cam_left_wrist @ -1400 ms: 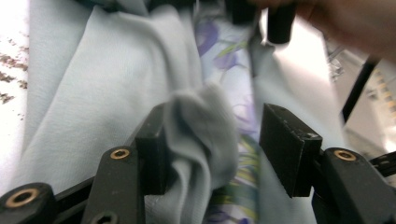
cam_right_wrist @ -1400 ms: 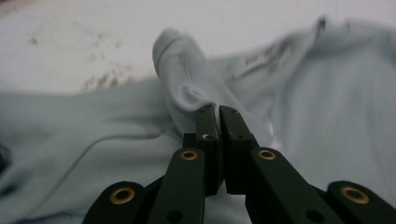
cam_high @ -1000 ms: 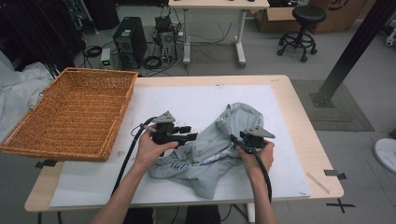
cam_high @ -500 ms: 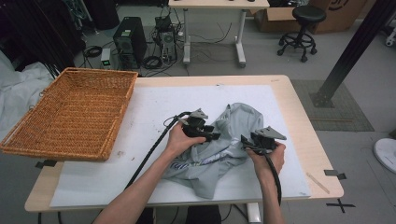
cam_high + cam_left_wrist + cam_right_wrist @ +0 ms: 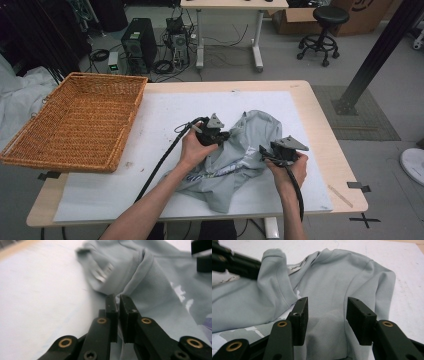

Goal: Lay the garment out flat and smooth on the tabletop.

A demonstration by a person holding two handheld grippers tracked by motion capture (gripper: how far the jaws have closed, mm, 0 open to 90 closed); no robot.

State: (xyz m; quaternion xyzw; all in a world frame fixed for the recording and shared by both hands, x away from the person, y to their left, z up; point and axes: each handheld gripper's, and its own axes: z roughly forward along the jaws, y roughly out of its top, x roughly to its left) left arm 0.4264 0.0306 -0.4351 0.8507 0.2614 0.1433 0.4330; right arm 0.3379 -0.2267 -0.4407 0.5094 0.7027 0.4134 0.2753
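A crumpled grey T-shirt with a white print lies on the white mat, right of centre. My left gripper is at the shirt's left edge. Its jaws have just been closing, and in the left gripper view they stand shut on a fold of the shirt. My right gripper sits at the shirt's right side, pointing left. In the right gripper view its jaws stand apart over the shirt, and their pads do not press the cloth. The left gripper holds up a fold at that view's top left.
A large wicker basket rests on the table's left end, partly over the edge. The wooden table's rim frames the mat. Both cables trail back toward the person. Behind the table are a computer tower and a stool.
The left hand moved right, from the mat to the shirt's left edge, and its jaws closed on a fold. The right gripper shifted slightly right and stays open.
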